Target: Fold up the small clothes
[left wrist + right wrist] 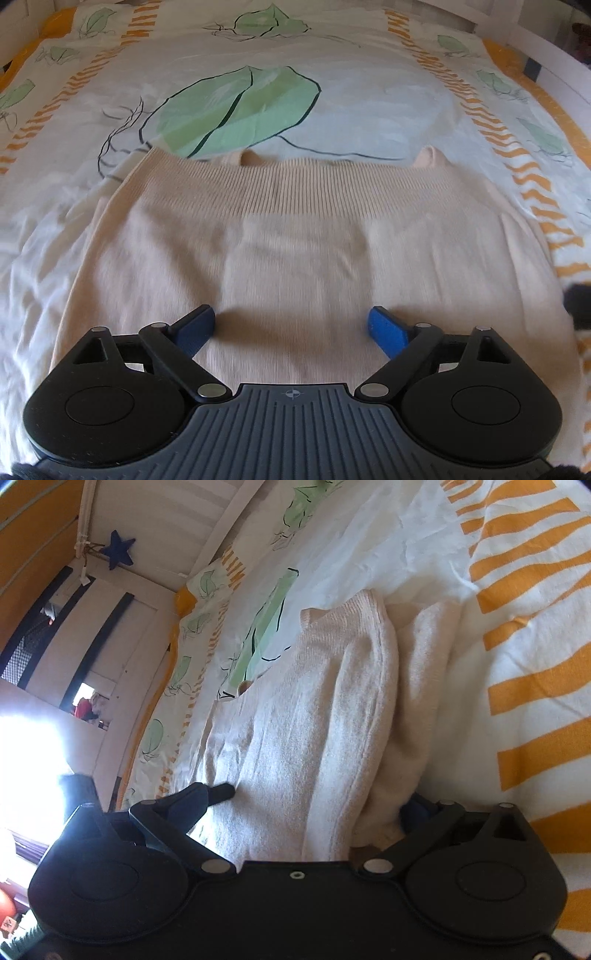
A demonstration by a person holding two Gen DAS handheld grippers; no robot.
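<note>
A beige knit sweater (295,251) lies flat on the bedsheet (236,74), its ribbed hem at the far side. My left gripper (291,326) hovers over the near part of the sweater, open, its blue pads (388,330) wide apart and holding nothing. In the right wrist view the same sweater (306,716) shows a folded edge with a sleeve (421,686) lying alongside. My right gripper (319,801) is open at that edge, with bunched cloth between its jaws. Its left finger (221,792) rests against the knit, and its right finger is mostly hidden under the fold.
The sheet is white with green leaf prints (240,110) and orange stripes (535,686). A white bed rail (546,55) curves along the far right. A blue star (118,550) hangs on the wall, near dark-framed furniture (55,627). Bright window glare (29,746) fills the left side.
</note>
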